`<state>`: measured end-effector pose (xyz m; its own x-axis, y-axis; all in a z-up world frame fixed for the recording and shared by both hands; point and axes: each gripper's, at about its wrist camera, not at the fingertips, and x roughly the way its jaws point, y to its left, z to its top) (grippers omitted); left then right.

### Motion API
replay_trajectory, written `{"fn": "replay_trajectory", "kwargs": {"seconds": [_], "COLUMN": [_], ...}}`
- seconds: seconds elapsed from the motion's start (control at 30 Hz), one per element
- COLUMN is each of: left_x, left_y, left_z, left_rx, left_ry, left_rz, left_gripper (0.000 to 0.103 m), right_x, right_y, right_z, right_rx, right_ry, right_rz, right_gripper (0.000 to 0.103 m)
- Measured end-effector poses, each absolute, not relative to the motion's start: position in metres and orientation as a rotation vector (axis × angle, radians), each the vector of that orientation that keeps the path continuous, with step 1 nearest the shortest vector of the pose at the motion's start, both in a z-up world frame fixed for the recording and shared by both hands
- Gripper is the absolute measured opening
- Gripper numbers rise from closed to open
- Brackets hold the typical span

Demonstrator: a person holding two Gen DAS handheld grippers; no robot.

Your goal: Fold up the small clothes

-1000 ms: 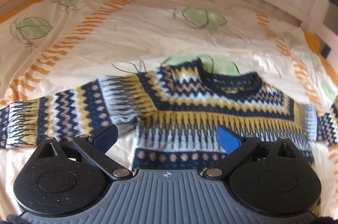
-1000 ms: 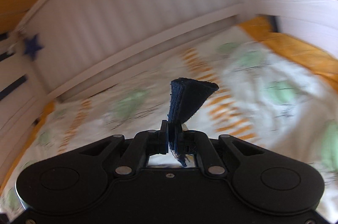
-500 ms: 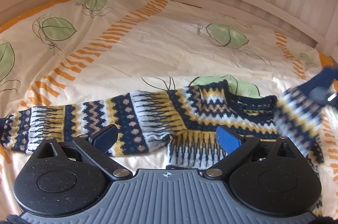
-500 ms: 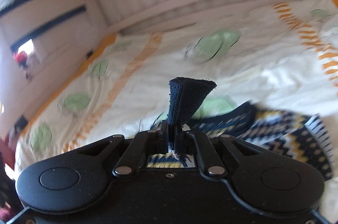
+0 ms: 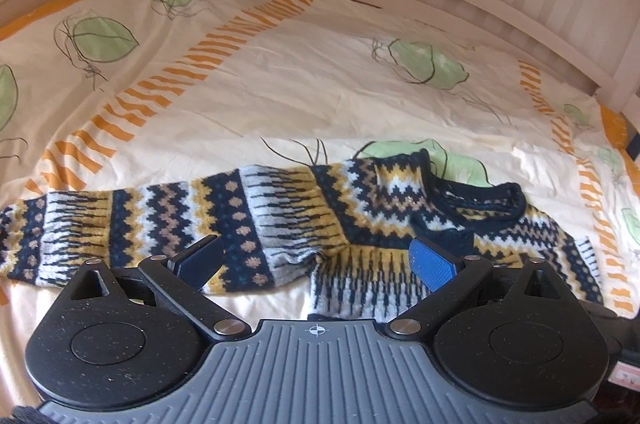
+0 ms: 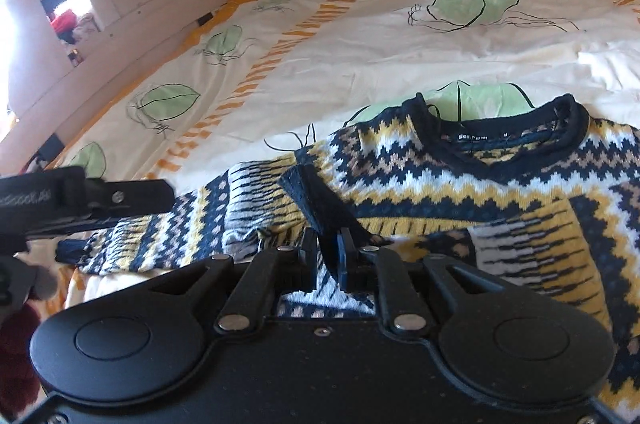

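**A:** Whereabouts of the sweater (image 5: 360, 207)?

**B:** Spread flat on the bed (image 5: 280, 83), collar (image 6: 500, 143) on the far side, hem nearest both hands.

**A:** State of the right gripper (image 6: 326, 256)?

**B:** Just been opening. Now slightly apart, with the navy cuff (image 6: 320, 203) lying loose between the jaws, not visibly pinched. Right sleeve (image 6: 532, 244) already folded in over the chest.

**A:** And the left gripper (image 5: 316, 260)?

**B:** Wide apart and empty. Hovering low over the near edge, roughly above the spot where the left sleeve (image 5: 160, 224) joins the body.

**A:** Lie of that sleeve?

**B:** Stretched straight out sideways, long axis running across the bed and away from the body. Far end right out at the left edge of the left wrist view, well apart from the open jaws.

**A:** Nearer hand for it?

**B:** The left, plainly. The right sits over the chest, on the wrong side.

**A:** Likely next move?

**B:** Probably a reach leftward along the sleeve to its far end, a pinch there, then a carry back across the chest to mirror the right sleeve.

**A:** Risk?

**B:** Pulling the whole body askew if grabbed near the shoulder instead of the end.
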<state>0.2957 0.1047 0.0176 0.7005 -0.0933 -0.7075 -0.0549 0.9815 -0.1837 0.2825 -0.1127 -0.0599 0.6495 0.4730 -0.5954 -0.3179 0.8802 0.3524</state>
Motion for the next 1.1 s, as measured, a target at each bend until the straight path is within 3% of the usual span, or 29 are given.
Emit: {"fn": "replay_trajectory", "kwargs": {"seconds": [0.03, 0.13, 0.33, 0.63, 0.7, 0.73, 1.1], "left_x": [0.297, 0.300, 0.308, 0.310, 0.310, 0.309, 0.312], "left_y": [0.105, 0.107, 0.108, 0.079, 0.071, 0.068, 0.054], "left_z": [0.016, 0.012, -0.002, -0.025, -0.033, -0.036, -0.071], "left_rx": [-0.202, -0.223, -0.271, -0.220, -0.201, -0.194, -0.235], "left_ry": [0.800, 0.811, 0.849, 0.909, 0.938, 0.956, 1.055], "left_rz": [-0.025, -0.027, -0.031, -0.121, -0.148, -0.165, -0.192], "left_gripper": [0.101, 0.101, 0.101, 0.100, 0.089, 0.079, 0.079], "right_x": [0.280, 0.270, 0.249, 0.238, 0.235, 0.234, 0.236], "right_y": [-0.118, -0.141, -0.196, -0.278, -0.292, -0.298, -0.332], "right_z": [-0.059, -0.055, -0.051, -0.060, -0.061, -0.062, -0.065], "right_rx": [0.217, 0.187, 0.093, 0.139, 0.161, 0.175, 0.292], "right_ry": [0.730, 0.710, 0.677, 0.675, 0.662, 0.651, 0.599], "right_rz": [0.455, 0.448, 0.360, 0.223, 0.208, 0.202, 0.200], "right_gripper": [0.026, 0.051, 0.060, 0.065, 0.065, 0.065, 0.065]}}
